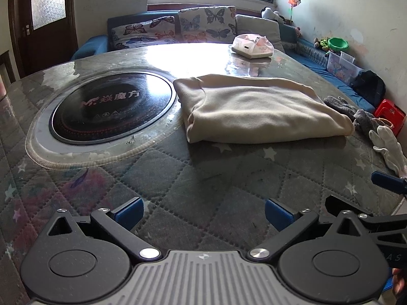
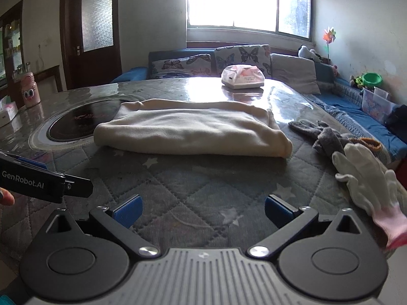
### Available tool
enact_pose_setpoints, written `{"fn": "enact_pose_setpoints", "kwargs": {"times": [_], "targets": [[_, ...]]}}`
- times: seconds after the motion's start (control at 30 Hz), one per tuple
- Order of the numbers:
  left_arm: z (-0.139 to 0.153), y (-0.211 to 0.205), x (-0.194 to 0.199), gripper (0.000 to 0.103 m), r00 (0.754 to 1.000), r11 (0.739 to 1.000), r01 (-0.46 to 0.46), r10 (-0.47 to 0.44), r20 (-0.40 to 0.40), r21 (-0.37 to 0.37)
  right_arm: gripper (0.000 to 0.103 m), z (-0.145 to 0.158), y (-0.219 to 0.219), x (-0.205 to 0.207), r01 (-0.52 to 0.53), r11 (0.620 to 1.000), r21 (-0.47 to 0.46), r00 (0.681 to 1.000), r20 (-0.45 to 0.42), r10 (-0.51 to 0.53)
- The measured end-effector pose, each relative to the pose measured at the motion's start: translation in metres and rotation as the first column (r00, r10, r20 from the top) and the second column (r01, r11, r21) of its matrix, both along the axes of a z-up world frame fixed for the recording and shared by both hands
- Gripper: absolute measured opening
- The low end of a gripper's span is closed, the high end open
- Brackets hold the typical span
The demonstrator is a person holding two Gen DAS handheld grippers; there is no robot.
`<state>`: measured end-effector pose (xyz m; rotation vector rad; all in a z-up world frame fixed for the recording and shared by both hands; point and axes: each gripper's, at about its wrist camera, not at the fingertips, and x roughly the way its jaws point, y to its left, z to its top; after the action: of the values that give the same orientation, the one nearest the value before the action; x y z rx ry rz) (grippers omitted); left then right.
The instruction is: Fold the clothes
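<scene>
A cream garment [image 1: 257, 109] lies folded into a thick rectangle on the quilted table [image 1: 178, 178], just right of a round black cooktop [image 1: 112, 106]. In the right wrist view the same cream garment [image 2: 193, 132] sits mid-table, ahead of me. My left gripper [image 1: 203, 214] hovers near the table's front edge, open, with nothing between its blue pads. My right gripper [image 2: 203, 212] is likewise open and empty, short of the garment. Each gripper's body shows at the edge of the other's view.
Grey gloves [image 2: 328, 134] and a white glove [image 2: 366, 178] lie right of the garment. A tissue pack [image 2: 243, 77] sits at the far side, a pink bottle [image 2: 29, 90] at the left. A blue sofa [image 2: 356, 111] with cushions wraps the table's back and right.
</scene>
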<state>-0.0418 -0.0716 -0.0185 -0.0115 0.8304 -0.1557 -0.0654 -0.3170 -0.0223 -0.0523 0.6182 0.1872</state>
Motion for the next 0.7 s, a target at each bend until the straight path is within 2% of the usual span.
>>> {"fn": "enact_pose_setpoints", "kwargs": {"times": [0.7], "targets": [[-0.0038,-0.0010,-0.0089,0.103,1.000,0.999,-0.007,0.007,-0.006,0.036,0.103,-0.0007,0.0031,-0.0070,0.010,1.000,-0.013,1.000,-0.006,-0.011]]}}
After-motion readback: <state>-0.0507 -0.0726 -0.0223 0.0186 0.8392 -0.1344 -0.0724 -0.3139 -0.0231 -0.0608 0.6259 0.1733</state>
